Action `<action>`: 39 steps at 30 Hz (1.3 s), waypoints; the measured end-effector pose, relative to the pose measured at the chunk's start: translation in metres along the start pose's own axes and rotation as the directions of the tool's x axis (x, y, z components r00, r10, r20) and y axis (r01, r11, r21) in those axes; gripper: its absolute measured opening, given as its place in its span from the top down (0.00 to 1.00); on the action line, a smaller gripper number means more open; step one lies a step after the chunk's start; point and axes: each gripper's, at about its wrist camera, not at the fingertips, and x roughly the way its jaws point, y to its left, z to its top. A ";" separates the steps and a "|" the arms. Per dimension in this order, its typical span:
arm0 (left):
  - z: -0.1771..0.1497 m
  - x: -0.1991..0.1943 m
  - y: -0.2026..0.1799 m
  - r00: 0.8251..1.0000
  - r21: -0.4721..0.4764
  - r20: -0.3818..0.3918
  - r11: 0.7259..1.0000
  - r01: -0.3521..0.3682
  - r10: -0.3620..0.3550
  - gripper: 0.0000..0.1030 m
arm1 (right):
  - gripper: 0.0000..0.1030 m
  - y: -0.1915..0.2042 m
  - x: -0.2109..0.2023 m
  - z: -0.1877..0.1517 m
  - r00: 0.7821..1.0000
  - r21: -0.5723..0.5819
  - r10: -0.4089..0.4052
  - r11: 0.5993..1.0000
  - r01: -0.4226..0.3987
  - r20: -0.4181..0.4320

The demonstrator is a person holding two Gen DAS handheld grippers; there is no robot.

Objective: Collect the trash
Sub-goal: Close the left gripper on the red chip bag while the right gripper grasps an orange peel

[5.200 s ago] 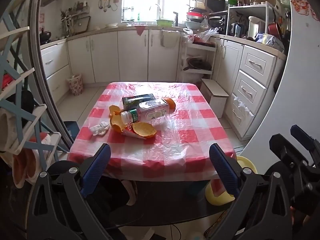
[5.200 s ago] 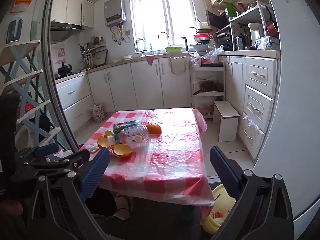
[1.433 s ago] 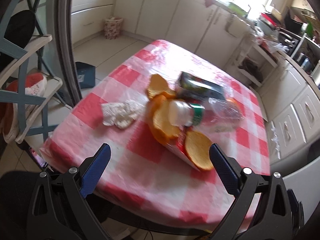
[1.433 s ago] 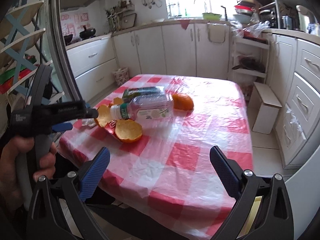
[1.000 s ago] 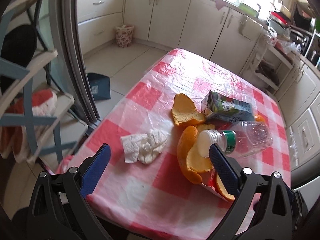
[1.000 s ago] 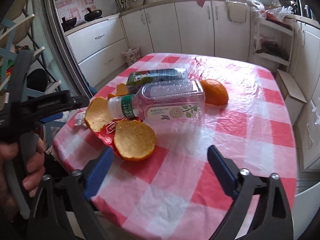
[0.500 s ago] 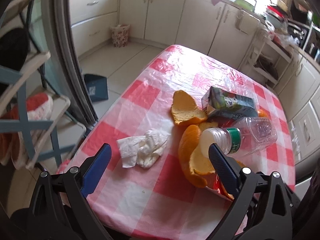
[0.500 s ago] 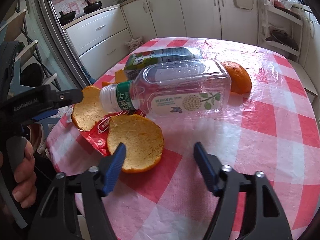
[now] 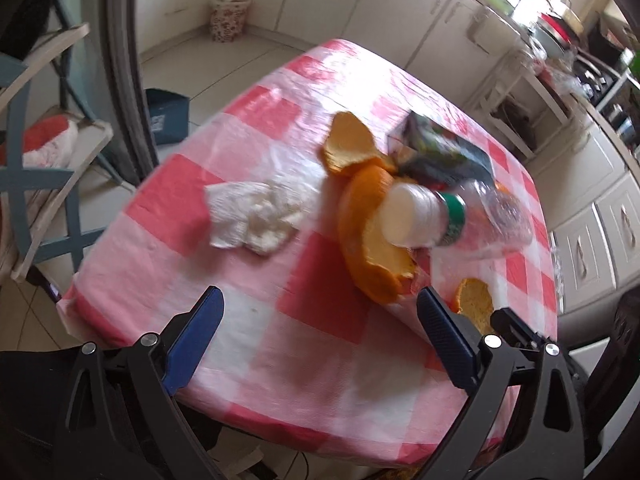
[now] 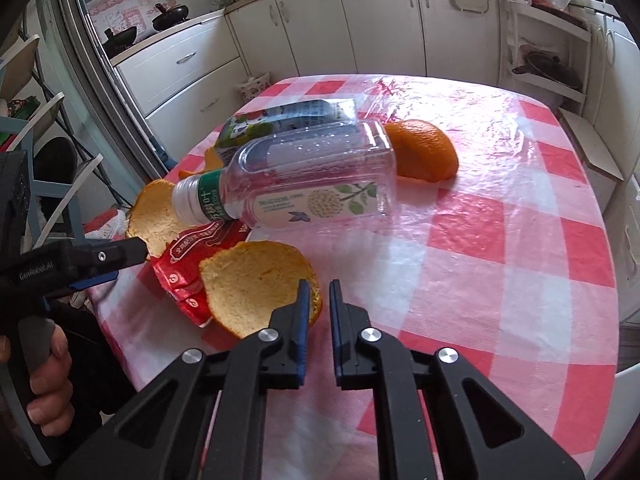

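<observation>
Bench (image 10: 500,216): bottle (image 10: 304,184), carton (image 10: 280,120), peels, tissue (image 9: 256,212). Right gripper (image 10: 318,292) jaws clenched on near peel's (image 10: 252,280) edge. Left gripper (image 9: 316,320) jaws released.

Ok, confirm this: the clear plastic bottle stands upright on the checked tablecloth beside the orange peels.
Wrong. The clear plastic bottle lies on its side, not upright, on the checked tablecloth beside the orange peels, as the right wrist view shows.

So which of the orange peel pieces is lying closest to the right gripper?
The wide, cup-up peel overlapping the red wrapper, right at the right gripper fingertips. The other peels sit farther off: one by the bottle cap, one rind-up behind the bottle's base.
</observation>
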 end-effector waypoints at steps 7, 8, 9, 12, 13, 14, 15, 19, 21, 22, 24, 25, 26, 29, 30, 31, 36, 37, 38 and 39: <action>-0.001 0.009 -0.019 1.000 0.064 0.004 0.998 0.007 -0.007 0.40 | 0.89 -0.009 -0.009 -0.006 1.000 0.011 -0.018 1.000 0.018 -0.008; -0.002 0.009 -0.020 1.000 0.072 -0.001 0.997 0.018 -0.018 0.49 | 0.81 -0.010 -0.010 -0.007 1.000 0.014 -0.018 1.000 0.018 -0.011; -0.003 0.009 -0.022 1.000 0.078 -0.008 0.996 0.030 -0.029 0.55 | 0.73 -0.012 -0.011 -0.008 1.000 0.018 -0.012 1.000 0.012 -0.006; -0.007 0.014 -0.024 0.994 0.069 -0.053 0.992 0.103 -0.099 0.83 | 0.45 -0.009 -0.014 -0.008 1.000 0.019 0.007 1.000 -0.007 0.016; -0.008 0.014 -0.024 0.993 0.067 -0.054 0.991 0.113 -0.109 0.87 | 0.45 -0.006 -0.013 -0.008 1.000 0.015 0.020 1.000 -0.021 0.018; -0.009 0.015 -0.024 0.991 0.065 -0.061 0.990 0.126 -0.122 0.92 | 0.45 -0.004 -0.011 -0.009 1.000 0.008 0.023 1.000 -0.023 0.015; -0.011 0.015 -0.023 0.988 0.058 -0.070 0.988 0.145 -0.141 0.93 | 0.45 -0.002 -0.010 -0.010 1.000 0.004 0.023 1.000 -0.023 0.014; -0.020 0.008 -0.025 0.982 0.076 -0.072 0.981 0.181 -0.176 0.96 | 0.61 0.007 -0.002 -0.016 1.000 -0.025 0.015 1.000 -0.015 0.010; -0.025 0.008 -0.025 0.978 0.075 -0.087 0.978 0.195 -0.188 0.96 | 0.77 0.007 -0.003 -0.016 1.000 -0.016 0.028 0.999 -0.028 0.003; -0.027 0.009 -0.025 0.978 0.062 -0.089 0.979 0.196 -0.190 0.93 | 0.78 0.006 -0.004 -0.017 0.999 -0.009 0.036 0.999 -0.036 0.004; -0.032 0.008 -0.024 0.976 0.044 -0.090 0.978 0.204 -0.199 0.77 | 0.80 0.006 -0.008 -0.020 0.999 -0.006 0.038 0.999 -0.038 0.014; -0.033 0.006 -0.024 0.974 0.034 -0.079 0.976 0.215 -0.212 0.66 | 0.80 0.006 -0.010 -0.021 0.999 -0.005 0.038 0.999 -0.038 0.014; -0.034 0.005 -0.025 0.976 0.031 -0.068 0.978 0.208 -0.206 0.51 | 0.80 0.005 -0.011 -0.022 0.999 -0.002 0.042 0.999 -0.042 0.012; -0.033 0.000 -0.030 0.984 0.024 -0.012 0.983 0.179 -0.179 0.33 | 0.80 0.003 -0.015 -0.023 0.999 0.009 0.044 0.999 -0.044 0.019; -0.031 0.001 -0.031 0.984 0.015 -0.012 0.984 0.178 -0.178 0.33 | 0.80 0.000 -0.015 -0.023 0.999 0.017 0.043 0.999 -0.043 0.021; -0.029 0.006 -0.031 0.985 -0.001 -0.016 0.985 0.171 -0.171 0.33 | 0.78 -0.003 -0.016 -0.024 0.999 0.031 0.046 0.998 -0.047 0.022; -0.020 0.015 -0.039 0.993 -0.001 0.017 0.993 0.120 -0.120 0.39 | 0.67 -0.005 -0.009 -0.022 0.998 0.049 0.050 0.998 -0.051 0.025; -0.020 0.018 -0.042 0.994 0.008 0.009 0.994 0.110 -0.110 0.61 | 0.67 -0.004 -0.007 -0.022 0.998 0.043 0.052 0.998 -0.053 0.021; -0.018 0.021 -0.043 0.993 0.015 -0.011 0.993 0.114 -0.113 0.85 | 0.67 -0.001 -0.006 -0.022 0.998 0.032 0.054 0.998 -0.055 0.020; -0.017 0.024 -0.043 0.992 0.019 -0.028 0.993 0.120 -0.119 0.87 | 0.71 0.001 -0.005 -0.022 0.998 0.022 0.052 0.998 -0.052 0.020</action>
